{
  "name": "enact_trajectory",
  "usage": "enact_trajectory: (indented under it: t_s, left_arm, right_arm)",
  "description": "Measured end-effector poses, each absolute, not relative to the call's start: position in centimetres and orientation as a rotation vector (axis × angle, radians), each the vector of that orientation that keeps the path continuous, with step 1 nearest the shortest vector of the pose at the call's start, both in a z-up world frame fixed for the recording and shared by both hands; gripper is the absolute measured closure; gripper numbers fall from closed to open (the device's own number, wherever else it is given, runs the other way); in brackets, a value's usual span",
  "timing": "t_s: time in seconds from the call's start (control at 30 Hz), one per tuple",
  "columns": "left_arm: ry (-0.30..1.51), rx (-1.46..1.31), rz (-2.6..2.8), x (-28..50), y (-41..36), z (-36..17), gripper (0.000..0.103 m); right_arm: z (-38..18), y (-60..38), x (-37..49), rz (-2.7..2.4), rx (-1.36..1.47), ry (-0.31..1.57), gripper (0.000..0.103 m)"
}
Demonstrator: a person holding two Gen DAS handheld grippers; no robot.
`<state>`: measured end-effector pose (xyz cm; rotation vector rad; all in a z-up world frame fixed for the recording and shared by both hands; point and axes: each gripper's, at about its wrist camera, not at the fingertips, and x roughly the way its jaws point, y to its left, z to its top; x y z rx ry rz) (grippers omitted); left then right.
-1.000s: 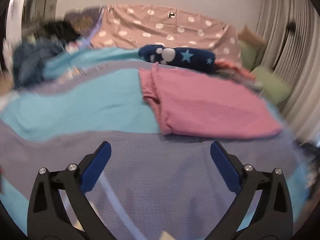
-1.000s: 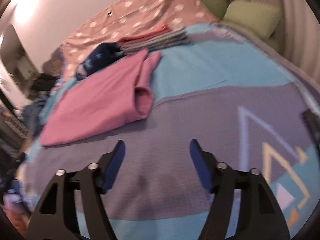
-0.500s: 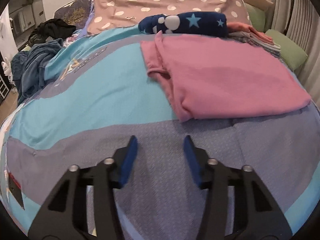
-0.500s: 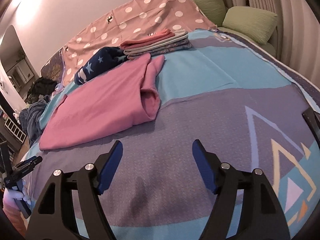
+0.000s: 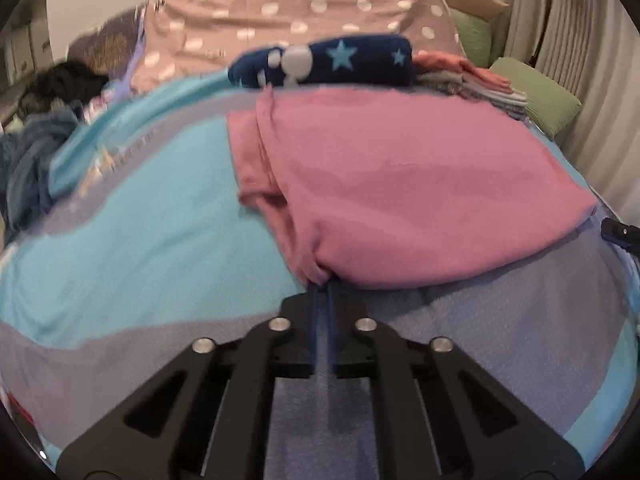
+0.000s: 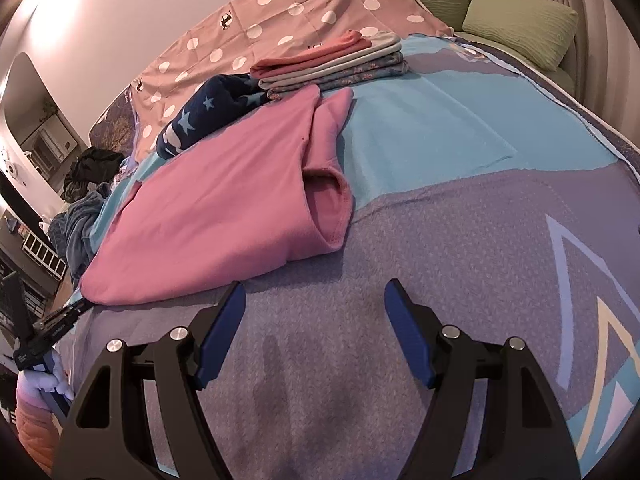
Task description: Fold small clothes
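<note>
A pink shirt (image 5: 400, 192) lies half folded on the blue and purple bedspread (image 5: 128, 240). My left gripper (image 5: 322, 292) is shut on the shirt's near corner, at the bottom hem. In the right wrist view the same pink shirt (image 6: 224, 200) lies ahead and to the left, its sleeve opening facing me. My right gripper (image 6: 316, 304) is open and empty, just above the bedspread (image 6: 460, 240) near the shirt's near edge. The left gripper (image 6: 78, 307) shows at the shirt's far left corner.
A navy star-patterned garment (image 5: 324, 60) and a stack of folded clothes (image 6: 332, 62) lie behind the shirt. A polka-dot pillow (image 5: 280, 12) and green cushions (image 6: 520, 20) are at the bed's head. Dark clothes (image 5: 28, 152) pile at the left.
My left gripper has moved forward to the shirt's near corner and closed on it. My right gripper has stayed open and moved slightly closer to the shirt.
</note>
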<state>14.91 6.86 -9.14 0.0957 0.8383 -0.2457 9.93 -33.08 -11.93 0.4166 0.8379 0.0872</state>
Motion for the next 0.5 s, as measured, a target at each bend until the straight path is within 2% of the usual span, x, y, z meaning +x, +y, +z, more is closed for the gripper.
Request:
enact_trajectory:
  t_s: [0.1, 0.23, 0.4, 0.43, 0.47, 0.5]
  left_arm:
    - [0.801, 0.188, -0.229, 13.8, 7.2, -7.6, 0.101]
    - [0.835, 0.208, -0.142, 13.7, 9.5, -8.6, 0.103]
    - [0.893, 0.033, -0.190, 12.7, 10.8, -9.7, 0.101]
    - [0.905, -0.039, -0.239, 12.5, 10.8, -9.7, 0.090]
    - [0.911, -0.095, -0.278, 12.3, 10.7, -9.7, 0.070]
    - [0.917, -0.152, -0.317, 12.2, 10.5, -9.7, 0.061]
  right_arm:
    - [-11.9, -33.2, 10.0, 0.095, 0.416, 0.842, 0.031]
    - [-12.0, -33.3, 10.2, 0.104, 0.423, 0.849, 0.030]
    - [-11.7, -33.5, 10.1, 0.110, 0.442, 0.866, 0.031]
    - [-11.6, -33.8, 9.9, 0.124, 0.475, 0.870, 0.030]
    - [-11.5, -33.9, 9.8, 0.135, 0.499, 0.872, 0.031]
    - [-11.5, -34.1, 9.7, 0.151, 0.530, 0.874, 0.030]
